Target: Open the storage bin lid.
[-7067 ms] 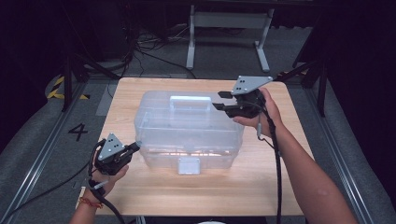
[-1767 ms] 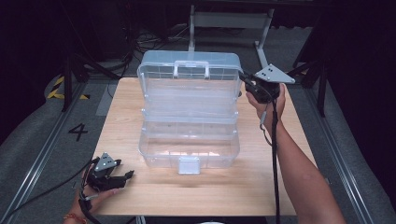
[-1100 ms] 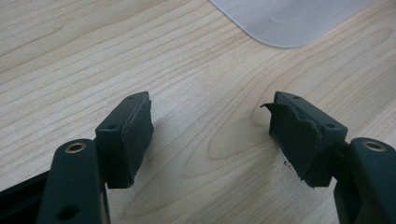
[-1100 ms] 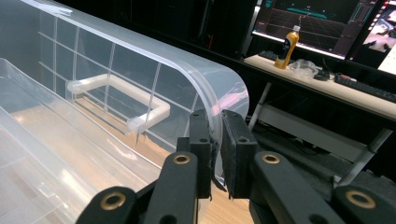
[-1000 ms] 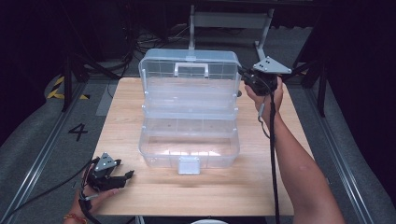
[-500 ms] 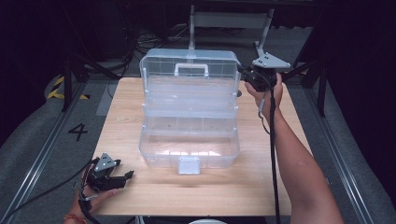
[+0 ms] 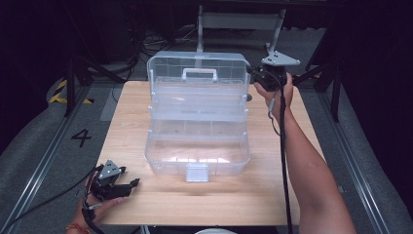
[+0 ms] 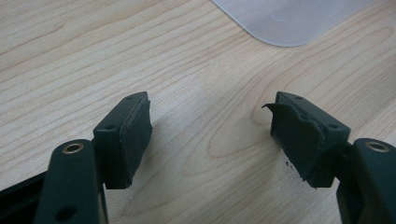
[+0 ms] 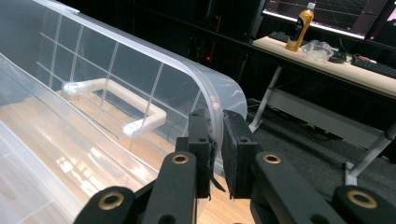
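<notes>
On the worktop (image 7: 146, 204), the right claw (image 9: 215, 140) pinches the clear box's (image 7: 197, 156) raised lid (image 7: 197, 73) at its edge, w/ the left claw (image 8: 212, 135) open & empty nearby.

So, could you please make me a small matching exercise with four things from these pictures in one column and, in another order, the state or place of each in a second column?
Things:
1. lid
2. left gripper
3. right gripper
4. latch

States or places:
A. open, low over the bare table, holding nothing
B. raised upright at the back of the clear box
C. at the middle of the box's front wall
D. shut on the lid's edge

Pairs: 1-B, 2-A, 3-D, 4-C
</notes>
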The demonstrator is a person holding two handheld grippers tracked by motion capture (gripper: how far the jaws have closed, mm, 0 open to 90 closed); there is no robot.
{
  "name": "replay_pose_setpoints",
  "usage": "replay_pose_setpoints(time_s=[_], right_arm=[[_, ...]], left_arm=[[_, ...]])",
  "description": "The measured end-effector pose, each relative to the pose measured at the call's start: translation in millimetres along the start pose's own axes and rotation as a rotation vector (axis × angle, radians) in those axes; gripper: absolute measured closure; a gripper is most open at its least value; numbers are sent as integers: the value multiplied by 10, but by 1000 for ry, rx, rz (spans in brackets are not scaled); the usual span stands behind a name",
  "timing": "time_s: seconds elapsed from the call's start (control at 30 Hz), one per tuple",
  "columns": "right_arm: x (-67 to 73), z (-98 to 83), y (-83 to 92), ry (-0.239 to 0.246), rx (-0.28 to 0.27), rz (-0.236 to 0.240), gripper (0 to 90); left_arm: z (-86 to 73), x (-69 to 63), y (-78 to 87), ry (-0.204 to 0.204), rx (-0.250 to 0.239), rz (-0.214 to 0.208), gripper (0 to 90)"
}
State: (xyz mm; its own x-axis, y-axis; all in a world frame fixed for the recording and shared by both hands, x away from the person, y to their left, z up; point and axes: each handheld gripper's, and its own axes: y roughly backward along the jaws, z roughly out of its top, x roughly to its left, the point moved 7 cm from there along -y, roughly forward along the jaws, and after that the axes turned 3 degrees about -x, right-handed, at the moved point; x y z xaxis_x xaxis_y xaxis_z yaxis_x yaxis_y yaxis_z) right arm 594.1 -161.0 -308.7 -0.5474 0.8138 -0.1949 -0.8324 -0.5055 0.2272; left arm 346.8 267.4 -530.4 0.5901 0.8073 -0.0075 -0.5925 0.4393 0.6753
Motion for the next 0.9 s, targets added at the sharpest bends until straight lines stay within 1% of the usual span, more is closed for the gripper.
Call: replay_pose_setpoints(time_s=[0.1, 0.2, 0.27, 0.3, 0.5, 0.53, 0.6, 0.67, 0.73, 0.83, 0.9], right_arm=[[-20, -6, -37, -4, 1, -1, 832], [-44, -19, -80, -20, 5, 3, 832], [-54, -23, -111, -12, 6, -2, 832], [-56, -26, -124, -19, 14, -1, 832], [-96, -38, -208, -25, 37, -2, 831], [-114, -50, -245, -46, 40, 6, 832], [-131, -69, -279, -49, 43, 0, 832], [-147, -82, -311, -70, 42, 4, 833], [-154, -87, -328, -76, 47, 5, 833], [-172, -104, -393, -70, 65, 1, 832], [-190, -125, -438, -75, 74, -1, 833]], left_arm=[[0, -3, -2, 4, -1, -2, 293], [1, -3, -2, 3, 0, -2, 291], [0, -4, -3, 2, 0, -3, 289], [1, -3, -3, 1, -1, -3, 289], [1, -1, -3, -3, 0, -3, 288], [1, -2, -4, -1, 0, -4, 288], [1, -2, -4, -3, 0, -5, 287], [1, -3, -4, -3, 0, -7, 287], [2, -3, -5, -3, 0, -7, 285], [2, -3, -5, -3, 0, -7, 285], [2, 0, -5, -7, 1, -6, 282]])
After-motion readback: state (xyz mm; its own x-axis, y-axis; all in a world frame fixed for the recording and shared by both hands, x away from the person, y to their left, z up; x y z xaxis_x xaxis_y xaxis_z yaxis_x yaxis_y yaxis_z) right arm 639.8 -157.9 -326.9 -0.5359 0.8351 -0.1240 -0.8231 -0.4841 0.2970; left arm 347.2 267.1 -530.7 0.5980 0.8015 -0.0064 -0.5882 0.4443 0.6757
